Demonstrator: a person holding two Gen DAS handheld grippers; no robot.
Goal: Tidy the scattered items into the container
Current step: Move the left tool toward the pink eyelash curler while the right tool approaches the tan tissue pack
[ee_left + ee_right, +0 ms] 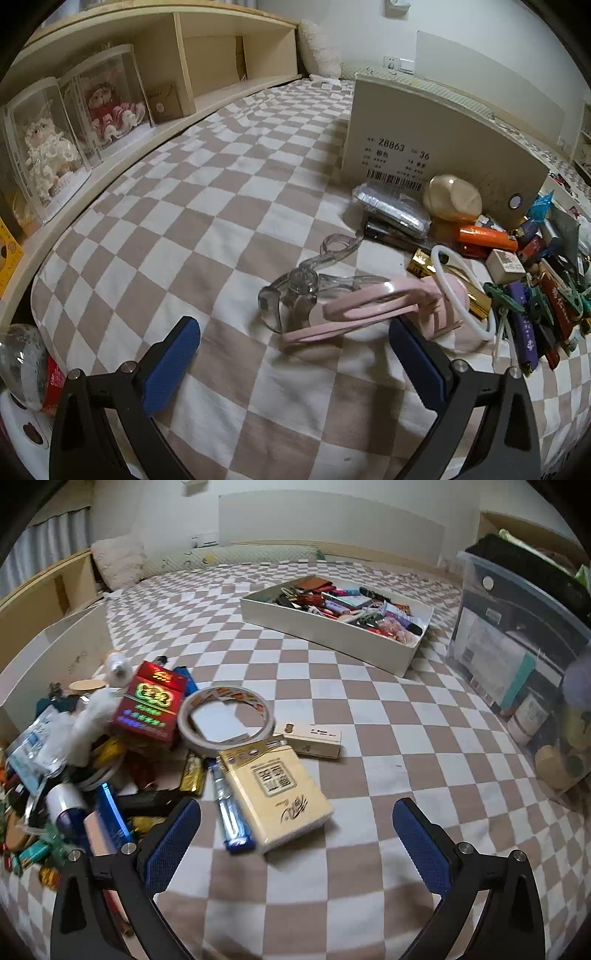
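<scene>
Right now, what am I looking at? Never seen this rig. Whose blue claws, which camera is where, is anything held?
No robot: a person holds a two-finger gripper in each hand, each with a fisheye camera looking along its blue-padded fingers.

Left view: the left gripper is open, holding nothing, facing a pink plastic folding mirror and a clear plastic eyelash curler on the checked brown-and-white bedspread.

Right view: the right gripper is open and holds nothing, near a cream cigarette pack, a white tape roll and a red foil box. The white cardboard tray beyond already holds items.
</scene>
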